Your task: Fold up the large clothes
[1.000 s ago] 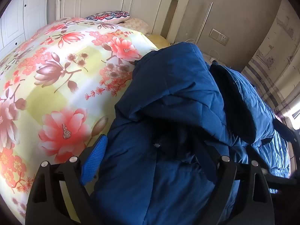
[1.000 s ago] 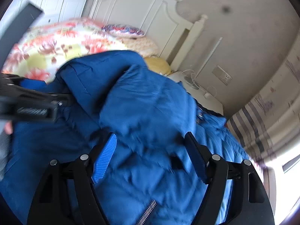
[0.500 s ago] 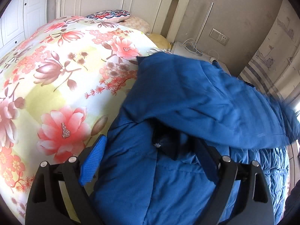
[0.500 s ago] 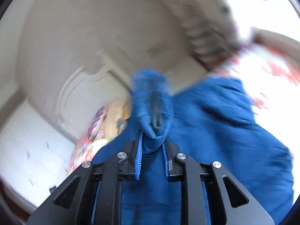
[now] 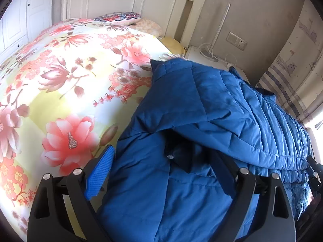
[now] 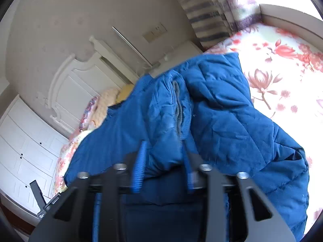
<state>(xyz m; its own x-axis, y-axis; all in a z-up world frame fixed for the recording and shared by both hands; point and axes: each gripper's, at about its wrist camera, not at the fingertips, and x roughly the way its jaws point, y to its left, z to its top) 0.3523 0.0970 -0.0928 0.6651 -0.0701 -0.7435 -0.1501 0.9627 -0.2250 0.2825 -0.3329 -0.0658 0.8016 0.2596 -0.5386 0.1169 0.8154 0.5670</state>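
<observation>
A large blue quilted jacket (image 5: 201, 121) lies on the floral bed cover (image 5: 60, 80), with one part folded over the rest. My left gripper (image 5: 161, 169) is open, its fingers spread wide over the jacket near its left edge, holding nothing. In the right wrist view the jacket (image 6: 212, 111) hangs bunched in front of the camera. My right gripper (image 6: 164, 157) has its fingers close together around a fold of the jacket with a grey knit cuff (image 6: 178, 109). The right gripper's tips are blurred by motion.
A white headboard (image 5: 161, 6) and pillows (image 5: 121, 18) are at the far end of the bed. A white nightstand (image 5: 214, 58) with cables stands beside it. A striped curtain (image 5: 292, 80) hangs at the right. White wardrobe doors (image 6: 24, 141) show in the right wrist view.
My right gripper went from open over the jacket to closed on a fold of it, and swung it across. The lifted jacket part has come down flatter. My left gripper stayed put.
</observation>
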